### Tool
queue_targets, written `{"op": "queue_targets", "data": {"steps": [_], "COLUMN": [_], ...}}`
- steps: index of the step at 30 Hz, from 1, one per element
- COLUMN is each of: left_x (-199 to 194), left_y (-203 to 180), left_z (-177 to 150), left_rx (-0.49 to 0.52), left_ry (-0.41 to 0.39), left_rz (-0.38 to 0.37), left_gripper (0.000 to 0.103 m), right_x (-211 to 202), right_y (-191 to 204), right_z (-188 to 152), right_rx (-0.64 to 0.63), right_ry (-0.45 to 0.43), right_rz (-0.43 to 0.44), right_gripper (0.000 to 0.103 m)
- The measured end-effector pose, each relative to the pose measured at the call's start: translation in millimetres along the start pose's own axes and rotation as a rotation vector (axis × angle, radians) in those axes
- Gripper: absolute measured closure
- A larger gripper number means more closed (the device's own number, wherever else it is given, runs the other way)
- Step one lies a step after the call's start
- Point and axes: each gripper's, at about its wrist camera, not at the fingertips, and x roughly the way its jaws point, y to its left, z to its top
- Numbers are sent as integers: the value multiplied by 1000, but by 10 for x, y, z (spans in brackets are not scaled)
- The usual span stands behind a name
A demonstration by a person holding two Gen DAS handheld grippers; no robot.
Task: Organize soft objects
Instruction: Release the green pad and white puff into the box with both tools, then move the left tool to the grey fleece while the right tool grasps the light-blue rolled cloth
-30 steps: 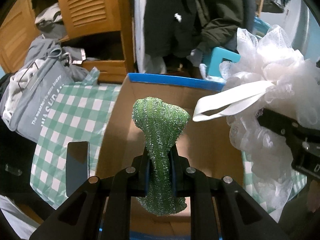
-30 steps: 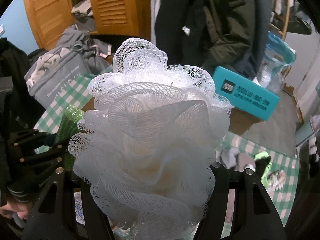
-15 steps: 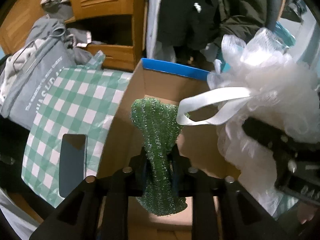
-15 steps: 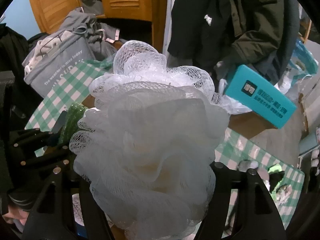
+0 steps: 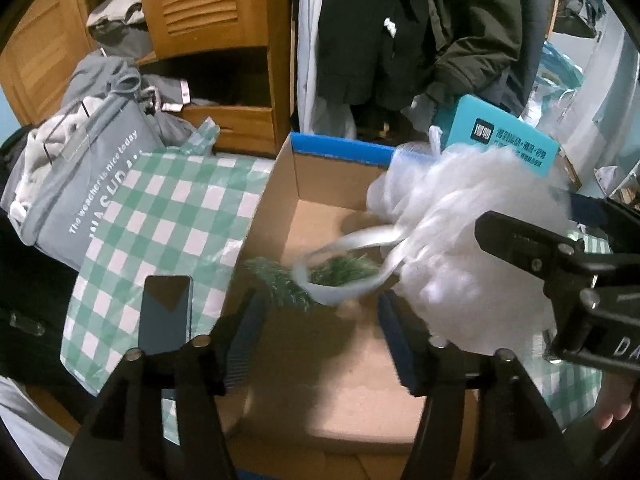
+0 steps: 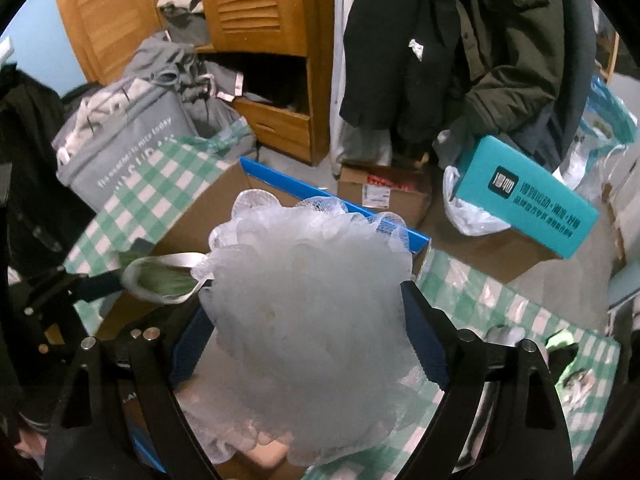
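Both tools (image 5: 320, 320) (image 6: 308, 320) tilted down — spread, box (image 5: 332, 152) beneath

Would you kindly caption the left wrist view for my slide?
Open left claw above the box, green scrubber released inside, white pouf alongside.

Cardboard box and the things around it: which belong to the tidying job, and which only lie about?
Job: cardboard box, green scrubber, white mesh puff.
Lying about: phone, checked cloth, grey bag, teal box, hanging coats.
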Motion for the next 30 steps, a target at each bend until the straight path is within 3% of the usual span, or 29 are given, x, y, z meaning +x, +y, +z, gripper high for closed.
{"op": "queue_targets", "data": {"steps": [9,20,30], "left_x": [-165,-263,-358], "left_y": [-17,-211,-492], "left_z": [-23,-82,-69], "left_rx": [14,68,113], "left_ry": [-34,-44,-62], "left_rz": [-7,-22,-47], "left_gripper": [36,36,35], "right_x": [-244,-398,-624], "right_y": [3,-112,-459], "right_z": [40,-105,-334], "right_rx": [28,4,48], "right_ry": [-45,-45,-53], "right_rz": [19,-59,-102], "right_gripper": [16,16,16]}}
